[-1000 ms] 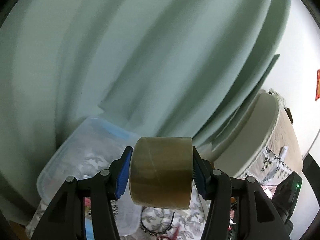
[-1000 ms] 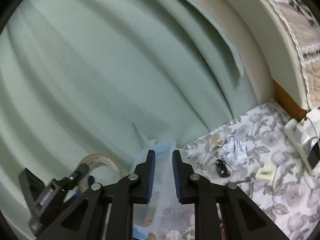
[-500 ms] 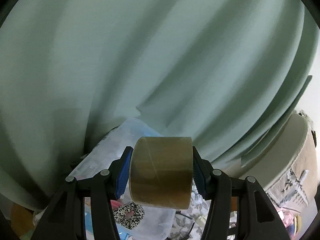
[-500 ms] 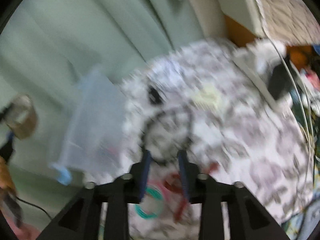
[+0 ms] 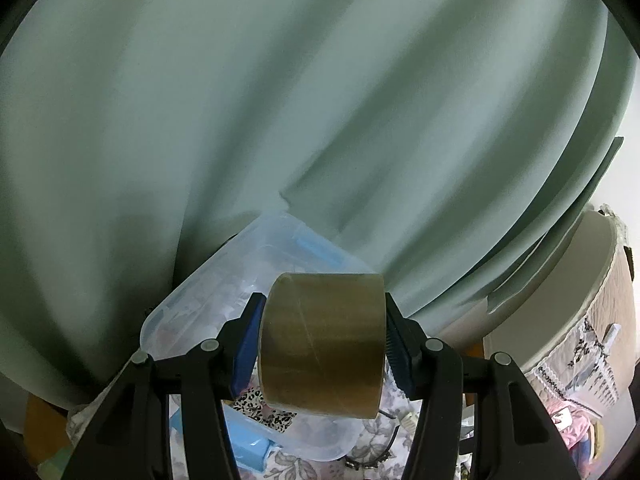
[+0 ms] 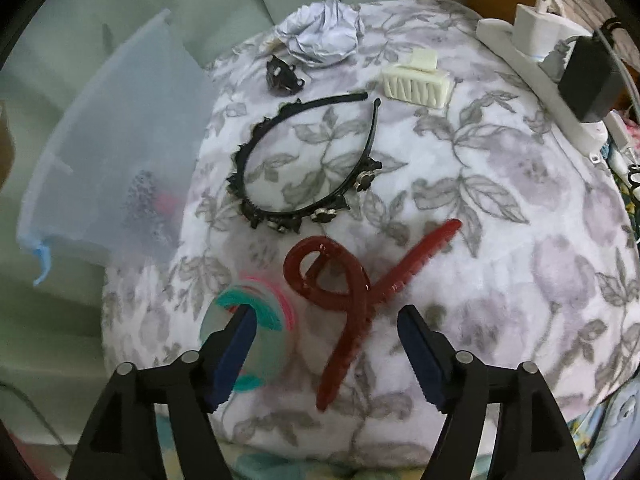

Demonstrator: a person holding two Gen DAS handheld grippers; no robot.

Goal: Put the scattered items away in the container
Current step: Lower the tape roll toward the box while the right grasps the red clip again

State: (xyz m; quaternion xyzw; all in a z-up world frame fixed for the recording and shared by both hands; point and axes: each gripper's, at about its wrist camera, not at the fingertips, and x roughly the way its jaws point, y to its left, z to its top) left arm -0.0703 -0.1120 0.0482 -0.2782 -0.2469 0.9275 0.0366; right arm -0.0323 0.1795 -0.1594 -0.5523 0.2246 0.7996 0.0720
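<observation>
My left gripper (image 5: 323, 340) is shut on a brown tape roll (image 5: 322, 342) and holds it above the clear plastic container (image 5: 256, 268). A leopard-print scrunchie (image 5: 264, 410) lies inside the container. In the right wrist view the container (image 6: 116, 152) stands at the left of the floral cloth (image 6: 500, 208). My right gripper (image 6: 326, 356) is open just above a dark red hair clip (image 6: 352, 292). A pack of coloured hair ties (image 6: 256, 328) lies under its left finger. A black headband (image 6: 304, 160), a cream claw clip (image 6: 416, 84), a small black clip (image 6: 282, 76) and crumpled paper (image 6: 320, 40) lie farther off.
A green curtain (image 5: 280, 100) hangs behind the container. A white power strip (image 6: 536, 64) with a black adapter (image 6: 588, 80) lies along the right edge of the cloth. A cream padded furniture edge (image 5: 568, 288) stands at right in the left wrist view.
My right gripper has tilted down from the curtain to the cloth and opened wide over the red clip. My left gripper has shifted over the container, still holding the tape.
</observation>
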